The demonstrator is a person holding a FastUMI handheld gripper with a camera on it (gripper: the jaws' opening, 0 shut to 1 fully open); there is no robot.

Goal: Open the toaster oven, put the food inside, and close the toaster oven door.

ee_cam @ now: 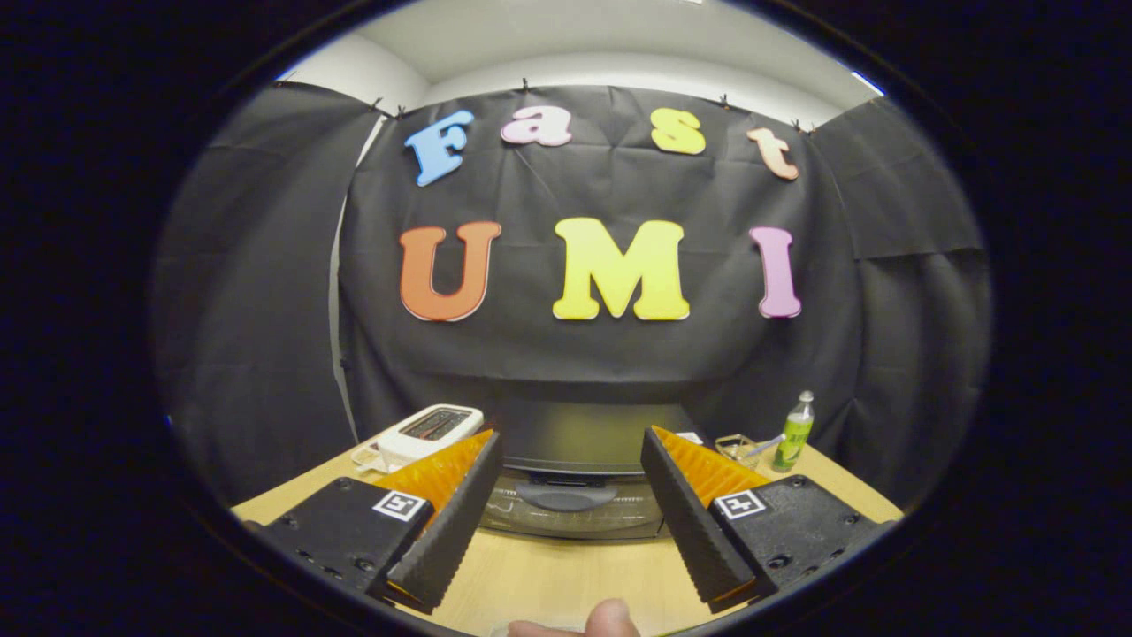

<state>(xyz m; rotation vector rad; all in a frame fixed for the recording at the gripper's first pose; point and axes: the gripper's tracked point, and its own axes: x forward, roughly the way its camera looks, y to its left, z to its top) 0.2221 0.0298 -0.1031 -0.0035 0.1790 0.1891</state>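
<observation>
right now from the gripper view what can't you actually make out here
- Toaster oven: its sides are hidden behind the open gripper's fingers, so only the top, handle and part of the closed door show.
- Food: none can be identified; a fingertip at the near table edge is cut off.
- White toaster: its lower part sits behind the left finger.
- Clear dish beside the green bottle: too small to tell its contents.

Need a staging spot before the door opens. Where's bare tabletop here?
Bare table lies between the open gripper jaws, in front of the toaster oven. It is crowded beside the oven: a white toaster on one side, a small glass dish and green bottle on the other. A fingertip sits at the near edge.
</observation>
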